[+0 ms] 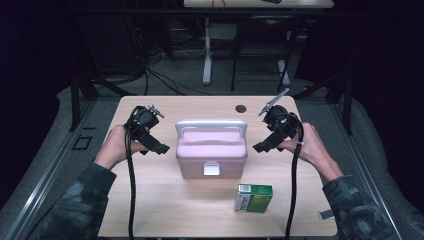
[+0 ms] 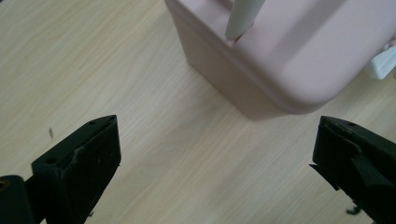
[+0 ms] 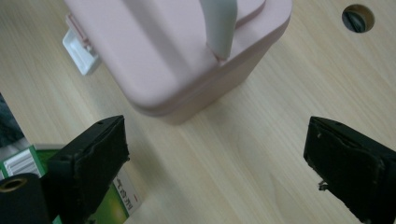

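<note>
A pink lidded box (image 1: pixel 211 150) with a pale handle (image 1: pixel 211 124) and a white latch (image 1: pixel 212 171) stands in the middle of the wooden table (image 1: pixel 165 210). My left gripper (image 1: pixel 159 145) hovers just left of it, open and holding nothing. In the left gripper view (image 2: pixel 217 144) the box's corner (image 2: pixel 280 51) lies ahead, apart from the jaws. My right gripper (image 1: pixel 262 146) sits just right of the box, also open. In the right gripper view (image 3: pixel 217 140) the box (image 3: pixel 177 51) lies beyond the jaws, which touch nothing.
A green and white carton (image 1: pixel 254 197) lies near the front edge, right of centre, and shows behind the jaw (image 3: pixel 109 205) in the right gripper view. A cable hole (image 1: pixel 241 108) sits at the table's far side. Another table's legs (image 1: pixel 207 50) and floor cables stand beyond.
</note>
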{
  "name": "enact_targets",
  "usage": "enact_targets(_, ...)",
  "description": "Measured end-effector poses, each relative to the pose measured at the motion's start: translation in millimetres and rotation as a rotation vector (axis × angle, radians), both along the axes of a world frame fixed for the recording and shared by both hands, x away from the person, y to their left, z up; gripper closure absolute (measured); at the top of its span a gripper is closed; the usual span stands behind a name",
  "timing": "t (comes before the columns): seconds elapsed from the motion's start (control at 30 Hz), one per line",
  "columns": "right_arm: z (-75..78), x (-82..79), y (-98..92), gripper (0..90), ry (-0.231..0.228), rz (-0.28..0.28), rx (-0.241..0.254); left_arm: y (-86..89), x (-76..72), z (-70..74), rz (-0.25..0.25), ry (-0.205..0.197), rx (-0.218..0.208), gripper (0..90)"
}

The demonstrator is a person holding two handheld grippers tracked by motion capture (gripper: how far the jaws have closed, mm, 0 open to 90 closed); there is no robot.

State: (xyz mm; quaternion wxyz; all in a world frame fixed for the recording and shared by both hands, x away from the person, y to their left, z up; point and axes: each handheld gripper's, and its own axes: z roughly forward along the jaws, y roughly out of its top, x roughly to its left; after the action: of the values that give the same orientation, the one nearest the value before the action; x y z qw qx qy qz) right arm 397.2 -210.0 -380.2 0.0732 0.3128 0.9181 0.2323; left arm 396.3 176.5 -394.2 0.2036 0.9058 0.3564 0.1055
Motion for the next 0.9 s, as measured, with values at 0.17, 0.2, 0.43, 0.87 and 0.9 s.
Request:
enact_targets(0.17, -2.0, -9.6, -3.7, 1.3, 0.011, 0.012, -0.048, 17.0, -10.0, -21.2, 0.038, 0.014, -0.002, 0.4)
enact_targets(0.2, -1.5, -11.3, -4.8, 1.1, 0.011, 0.013, -0.057, 20.3, -11.8, -25.3, 0.047, 0.017, -0.006, 0.4)
enact_targets(0.43, 1.2, -23.1, -8.5, 0.2, 0.001, 0.034, -0.086, 35.3, -23.9, -53.7, 0.096, 0.023, -0.017, 0.4)
enact_targets(0.87, -2.6, -41.5, 0.8, 0.0, 0.015, 0.109, -0.158, 41.5, -36.8, -105.6, 0.167, 0.037, 0.017, 0.4)
enact_targets(0.9, -3.6, -43.3, 1.7, 0.0, 0.023, 0.112, -0.168, 42.4, -38.2, -107.3, 0.176, 0.035, 0.015, 0.4)
